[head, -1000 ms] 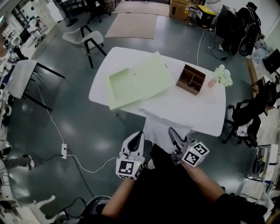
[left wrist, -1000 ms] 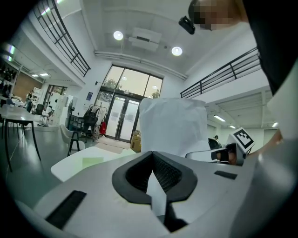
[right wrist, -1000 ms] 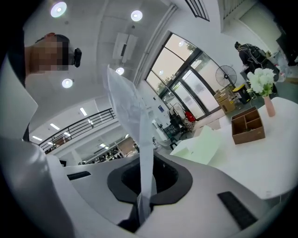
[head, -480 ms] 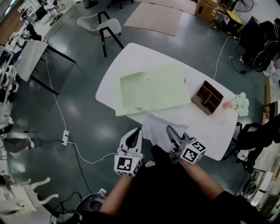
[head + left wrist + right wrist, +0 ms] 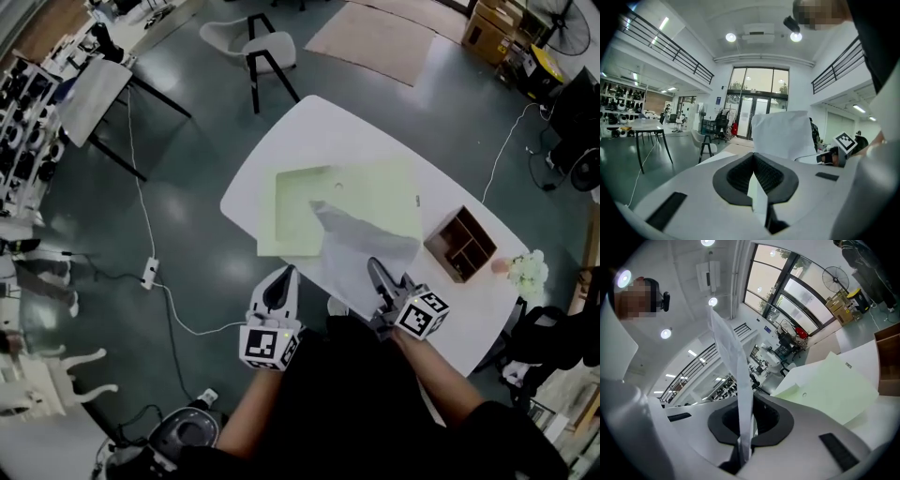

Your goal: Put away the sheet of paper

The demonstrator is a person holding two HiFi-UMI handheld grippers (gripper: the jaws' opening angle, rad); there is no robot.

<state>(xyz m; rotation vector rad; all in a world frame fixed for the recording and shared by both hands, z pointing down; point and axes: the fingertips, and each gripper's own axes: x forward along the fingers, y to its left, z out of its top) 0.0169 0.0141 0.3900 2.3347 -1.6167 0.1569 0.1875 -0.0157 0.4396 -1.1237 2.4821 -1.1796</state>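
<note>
- Grey polished floor (image 5: 187, 216) surrounds a white oval table (image 5: 314, 127), seen from above in the head view, with a white chair (image 5: 246, 37) beyond its far end.
- A pale green open folder (image 5: 300, 211) lies flat on the table; a brown wooden divided box (image 5: 461, 244) sits to its right and well apart from it, and white flowers (image 5: 528, 272) stand past the box.
- The white sheet of paper (image 5: 361, 246) is held up in the air over the near edge of the table. Its far part overlaps the folder in the head view, and I cannot tell whether it touches.
- The left gripper (image 5: 288, 274) points at the table edge. In the left gripper view its jaws are pressed together on a thin white edge of the sheet, whose body (image 5: 780, 133) rises just beyond them.
- The right gripper (image 5: 375, 267) is clamped tight on the sheet's other side. In the right gripper view the paper (image 5: 733, 366) stands upright out of the closed jaws, with the folder (image 5: 829, 390) behind it.
</note>
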